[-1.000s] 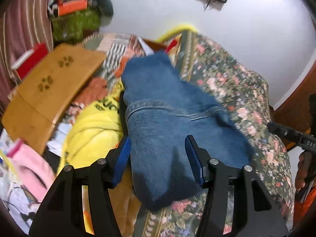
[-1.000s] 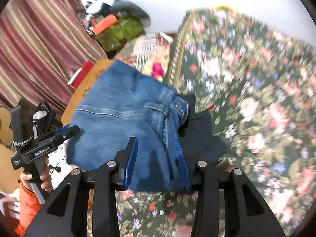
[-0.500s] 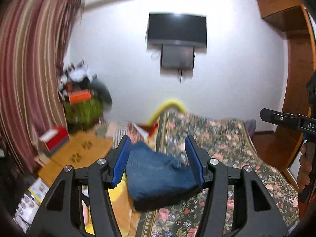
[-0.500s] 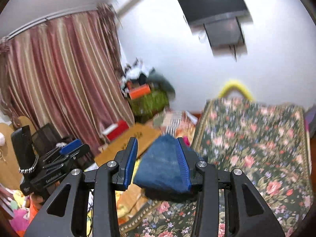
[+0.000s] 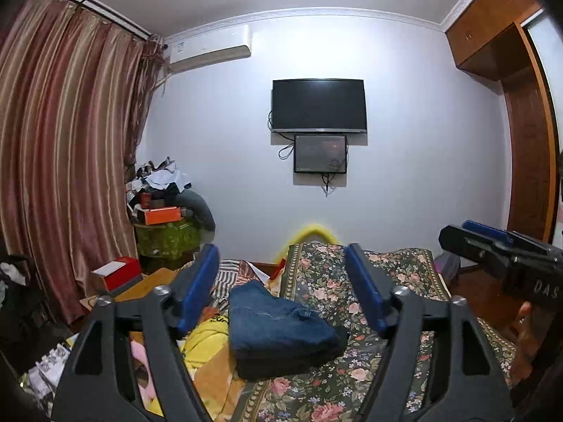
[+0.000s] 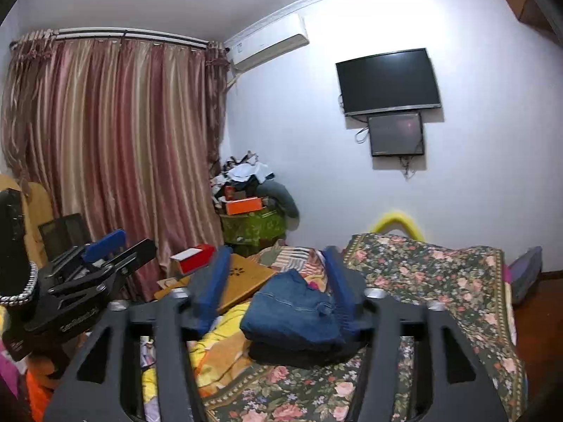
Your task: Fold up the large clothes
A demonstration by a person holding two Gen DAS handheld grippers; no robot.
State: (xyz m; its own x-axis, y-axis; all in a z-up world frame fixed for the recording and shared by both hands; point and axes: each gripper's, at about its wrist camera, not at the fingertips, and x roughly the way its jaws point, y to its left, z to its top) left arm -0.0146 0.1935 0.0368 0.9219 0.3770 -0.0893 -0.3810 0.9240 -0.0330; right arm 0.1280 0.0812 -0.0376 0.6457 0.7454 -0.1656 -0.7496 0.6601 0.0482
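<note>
The folded pair of blue denim jeans [image 5: 278,323] lies on the floral-patterned dark green bedspread [image 5: 387,288], near its left edge. It forms a compact, thick rectangular bundle with several layers stacked; a line of pale stitching runs across its top face, and a bunched seam or belt loop sticks up near the right side of the top. The lowest layers look darker, almost black (whether that is shadow or a separate dark garment underneath, I cannot tell). In the right wrist view the same bundle [image 6: 295,313] shows a rounded fold at its front left corner and sits flat on the bed.

The left gripper [image 5: 285,295] is held above and back from the jeans, its blue-padded fingers [image 5: 197,292] spread wide with nothing between them. The right gripper [image 6: 278,288] is likewise released, its blue pads [image 6: 211,288] well apart and clear of the cloth.

Just left of the jeans lies a crumpled yellow garment with black lettering [image 5: 207,337], and beyond it a tan wooden board with paw-print cutouts [image 6: 242,281].
</note>
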